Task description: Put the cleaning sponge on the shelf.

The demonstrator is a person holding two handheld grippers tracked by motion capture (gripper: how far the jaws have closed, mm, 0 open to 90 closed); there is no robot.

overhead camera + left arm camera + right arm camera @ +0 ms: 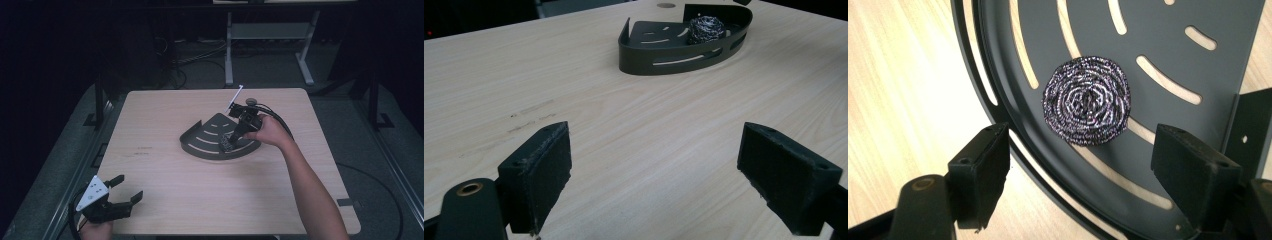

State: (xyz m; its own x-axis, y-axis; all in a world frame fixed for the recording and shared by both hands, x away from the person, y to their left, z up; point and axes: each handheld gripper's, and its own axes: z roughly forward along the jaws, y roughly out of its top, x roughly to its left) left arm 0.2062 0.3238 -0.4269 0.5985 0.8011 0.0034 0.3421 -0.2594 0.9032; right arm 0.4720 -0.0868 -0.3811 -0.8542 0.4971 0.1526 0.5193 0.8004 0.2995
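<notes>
My left tongs [123, 192] hung released at the tabletop's [165, 200] near corner, well short of the tray [202, 142], hand low and level. Farther out, my right tongs [1083, 165] were released too, pointed steeply down over the tray with the steel scourer [1087, 101] lying loose on its slotted floor, apart from both pads. Risk, I judged: a jaw could catch the tray's rim on withdrawal and drag it.

High view: fixed overhead, looks forward and down across whole table [165, 200]. Left gripper view: low at near corner, faces across tabletop toward distant corner tray [674, 62]. Right gripper view: close above tray, looks straight down on steel scourer [1087, 100]. All three share tray.
</notes>
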